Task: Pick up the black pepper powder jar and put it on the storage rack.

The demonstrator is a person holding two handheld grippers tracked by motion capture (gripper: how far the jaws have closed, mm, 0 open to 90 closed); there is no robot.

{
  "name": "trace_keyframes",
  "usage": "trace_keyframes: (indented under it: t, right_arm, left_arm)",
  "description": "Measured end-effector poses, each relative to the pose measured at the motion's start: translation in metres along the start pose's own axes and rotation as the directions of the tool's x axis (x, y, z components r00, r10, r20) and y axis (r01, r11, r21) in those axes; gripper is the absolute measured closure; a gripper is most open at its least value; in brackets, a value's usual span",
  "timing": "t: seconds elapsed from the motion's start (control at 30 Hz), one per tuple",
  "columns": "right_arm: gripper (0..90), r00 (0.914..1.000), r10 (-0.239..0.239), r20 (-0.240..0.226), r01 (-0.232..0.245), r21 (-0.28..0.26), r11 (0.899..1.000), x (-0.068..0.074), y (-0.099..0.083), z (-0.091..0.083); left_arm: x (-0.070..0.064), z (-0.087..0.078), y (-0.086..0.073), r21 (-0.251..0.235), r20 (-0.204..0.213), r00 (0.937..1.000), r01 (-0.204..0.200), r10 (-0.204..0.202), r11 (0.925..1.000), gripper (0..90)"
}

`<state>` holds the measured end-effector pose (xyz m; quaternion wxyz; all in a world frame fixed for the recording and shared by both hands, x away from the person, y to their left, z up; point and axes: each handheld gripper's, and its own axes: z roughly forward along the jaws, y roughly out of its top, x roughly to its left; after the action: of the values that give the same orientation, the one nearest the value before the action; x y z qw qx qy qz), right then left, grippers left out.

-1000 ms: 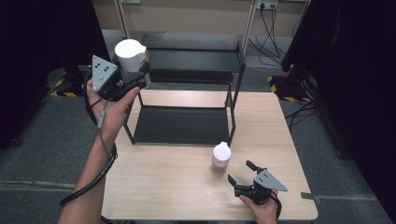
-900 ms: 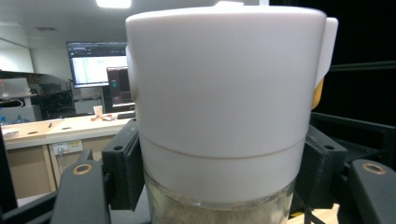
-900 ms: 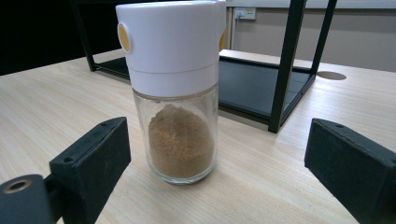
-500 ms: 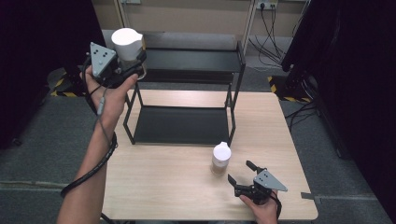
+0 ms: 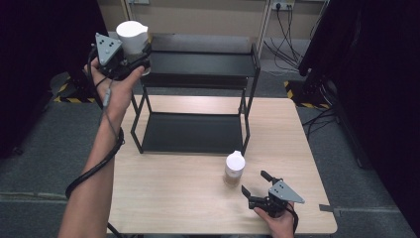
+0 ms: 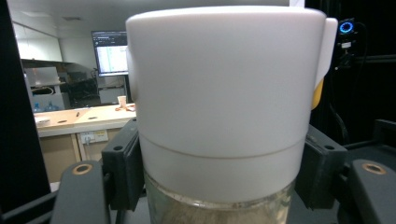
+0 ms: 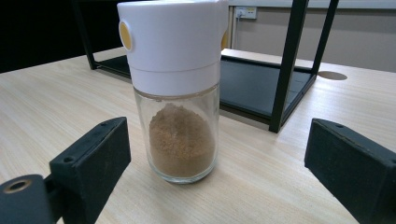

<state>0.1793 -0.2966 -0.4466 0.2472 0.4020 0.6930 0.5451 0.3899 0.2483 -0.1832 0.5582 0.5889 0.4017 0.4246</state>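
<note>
My left gripper [image 5: 139,60] is shut on a white-capped glass spice jar [image 5: 131,37], held in the air at the top left corner of the black two-tier rack [image 5: 198,64]. Up close, the jar's white cap [image 6: 224,93] sits between both pads, with brown powder showing below. A second spice jar [image 5: 234,167] with brown powder stands upright on the wooden table in front of the rack. My right gripper [image 5: 256,184] lies open just right of and nearer than it; the jar [image 7: 175,88] stands beyond the two spread jaws, apart from them.
The rack has a black top shelf and a lower shelf [image 5: 190,133] resting on the wooden table [image 5: 168,198]. The rack's front right leg [image 7: 286,65] stands close behind the second jar. Cables and dark curtains surround the table.
My left gripper has carried its jar up and toward the far left, level with the rack's top shelf. The right gripper and the second jar have stayed still.
</note>
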Motion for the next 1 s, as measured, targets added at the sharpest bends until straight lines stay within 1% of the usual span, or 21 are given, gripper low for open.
trace_keyframes:
  t: [0.03,0.13,0.23,0.3,0.5,0.6,0.73,0.8,0.87,0.93,1.0]
  right_arm:
    - [7.3,1.0000,0.001,-0.001,-0.001,0.000,1.000,0.000,0.000,0.000]
    - [7.5,1.0000,0.002,-0.003,-0.002,0.001,1.000,-0.001,0.000,0.000]
    - [7.6,1.0000,-0.001,-0.003,0.001,-0.001,1.000,0.000,0.000,0.000]
    - [7.5,1.0000,-0.003,-0.003,0.003,-0.001,1.000,0.000,0.000,0.000]
    - [7.6,1.0000,0.000,-0.005,0.000,-0.001,1.000,-0.001,0.000,0.000]
    - [7.5,1.0000,-0.003,-0.006,0.003,0.001,1.000,-0.001,0.000,0.000]
    - [7.5,1.0000,-0.002,-0.007,0.002,0.001,1.000,-0.001,0.000,0.000]
    - [7.6,1.0000,-0.003,-0.007,0.003,0.001,1.000,-0.001,0.000,0.000]
    - [7.5,1.0000,-0.004,-0.008,0.004,-0.001,1.000,-0.001,0.000,0.000]
    - [7.6,0.9999,-0.004,-0.009,0.004,-0.001,1.000,-0.001,0.000,0.000]
    - [7.6,0.9999,-0.004,-0.010,0.004,0.000,1.000,-0.002,0.000,0.000]
  left_arm:
    - [0.000,0.003,0.000,0.004,-0.003,1.0000,0.004,-0.004,1.0000,30.4]
    - [0.000,0.010,0.002,0.021,-0.013,0.9999,-0.006,0.006,0.9998,30.4]
    - [-0.001,0.017,0.001,0.029,-0.024,0.9997,-0.002,0.003,0.9996,30.3]
    - [-0.001,0.021,0.001,0.040,-0.032,0.9994,-0.007,0.009,0.9992,30.3]
    - [-0.001,0.031,-0.003,0.061,-0.069,0.9976,-0.002,0.006,0.9982,30.4]
    - [0.000,0.033,-0.003,0.061,-0.072,0.9974,-0.002,0.007,0.9981,30.3]
    - [-0.002,0.038,-0.002,0.066,-0.063,0.9979,-0.012,0.016,0.9978,30.3]
    - [-0.002,0.040,-0.002,0.064,-0.061,0.9981,-0.010,0.014,0.9979,30.3]
    - [-0.004,0.043,-0.002,0.067,-0.062,0.9977,-0.024,0.028,0.9974,30.3]
    - [-0.004,0.045,-0.002,0.071,-0.057,0.9981,-0.018,0.022,0.9973,30.3]
    - [-0.005,0.046,-0.002,0.072,-0.062,0.9978,-0.016,0.020,0.9973,30.3]
